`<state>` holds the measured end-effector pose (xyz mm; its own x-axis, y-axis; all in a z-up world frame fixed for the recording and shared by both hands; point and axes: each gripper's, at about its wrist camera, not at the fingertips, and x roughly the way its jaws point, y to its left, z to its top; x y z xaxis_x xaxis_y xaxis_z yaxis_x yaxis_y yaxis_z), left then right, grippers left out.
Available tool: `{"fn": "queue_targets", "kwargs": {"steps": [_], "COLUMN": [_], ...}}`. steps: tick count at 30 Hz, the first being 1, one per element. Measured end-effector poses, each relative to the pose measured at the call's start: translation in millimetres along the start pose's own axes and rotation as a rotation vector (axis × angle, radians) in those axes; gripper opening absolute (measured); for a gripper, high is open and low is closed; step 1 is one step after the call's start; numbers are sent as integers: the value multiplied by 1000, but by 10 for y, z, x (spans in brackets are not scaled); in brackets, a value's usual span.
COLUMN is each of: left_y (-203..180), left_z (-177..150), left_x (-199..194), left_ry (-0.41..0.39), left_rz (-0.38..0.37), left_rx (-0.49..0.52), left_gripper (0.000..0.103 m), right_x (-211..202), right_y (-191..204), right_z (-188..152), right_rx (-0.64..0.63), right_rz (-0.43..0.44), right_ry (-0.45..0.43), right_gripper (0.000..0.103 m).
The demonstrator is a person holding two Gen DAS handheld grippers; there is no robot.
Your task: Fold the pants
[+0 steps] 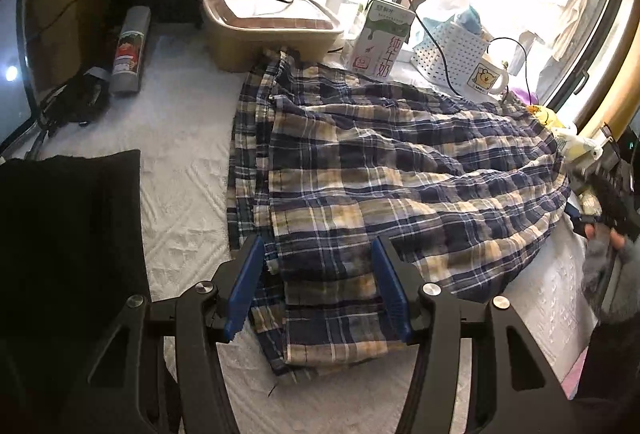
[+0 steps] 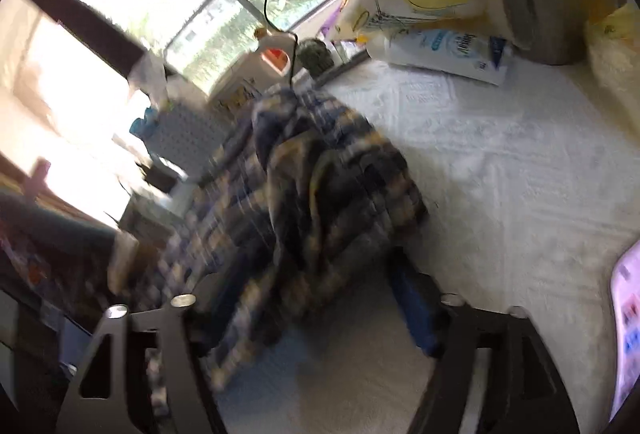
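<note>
Plaid pants (image 1: 384,169) lie rumpled on your white cloth (image 1: 180,169), just below the brown box (image 1: 272,29). Your left gripper (image 1: 318,288) stands wide astride their near edge. Your right gripper (image 2: 316,310) also looks spread around them, though blur hides contact.

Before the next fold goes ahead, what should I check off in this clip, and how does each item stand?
1. Left tongs open and straddling the plaid pants hem: ok, blue pads either side of the cloth, not yet closed.
2. Right tongs open: ok, though whether they touch the cloth: cannot tell, that view is motion-blurred.
3. Pants lying flat: not ok, the far end is bunched and wrinkled.
4. Pants free of clutter: not ok, they lie against the brown lidded box and milk carton.
5. Black cable off the cloth: not ok, it trails onto the pants near the mug.
</note>
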<state>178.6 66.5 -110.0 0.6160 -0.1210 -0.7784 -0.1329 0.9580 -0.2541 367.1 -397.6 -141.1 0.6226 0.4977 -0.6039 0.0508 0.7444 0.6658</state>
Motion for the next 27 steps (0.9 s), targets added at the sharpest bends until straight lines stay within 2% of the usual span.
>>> {"fn": "queue_targets", "kwargs": {"steps": [1, 4, 5, 6, 8, 9, 10, 11, 13, 14, 20, 27], "left_y": [10, 54, 71, 88, 117, 132, 148, 164, 202, 213, 255, 294], "left_z": [9, 30, 36, 41, 40, 37, 32, 27, 13, 15, 40, 71], "left_x": [-11, -75, -92, -110, -140, -151, -159, -166, -188, -198, -300, -389], "left_ry": [-3, -18, -22, -27, -39, -43, -44, -46, -55, -61, -88, -119], "left_rz": [-1, 2, 3, 7, 14, 16, 16, 17, 12, 10, 6, 36], "left_rx": [1, -3, -4, -5, -9, -14, -19, -26, -43, -50, -51, -11], "left_gripper": [56, 56, 56, 56, 56, 56, 56, 56, 72, 74, 74, 74], "right_x": [23, 149, 177, 220, 263, 267, 258, 242, 167, 131, -214, -478], "right_y": [-13, 31, 43, 55, 71, 76, 86, 108, 186, 213, 625, 1371], "right_z": [49, 229, 258, 293, 320, 331, 330, 331, 325, 326, 308, 143], "right_rx": [22, 48, 54, 62, 65, 71, 77, 75, 44, 34, -87, -312], "right_rz": [18, 26, 35, 35, 13, 30, 57, 65, 63, 63, 56, 88], "right_ry": [-3, 1, -11, -22, -24, -30, -38, -45, -76, -86, -171, -231], "right_gripper": [93, 93, 89, 82, 40, 34, 23, 18, 16, 15, 14, 14]}}
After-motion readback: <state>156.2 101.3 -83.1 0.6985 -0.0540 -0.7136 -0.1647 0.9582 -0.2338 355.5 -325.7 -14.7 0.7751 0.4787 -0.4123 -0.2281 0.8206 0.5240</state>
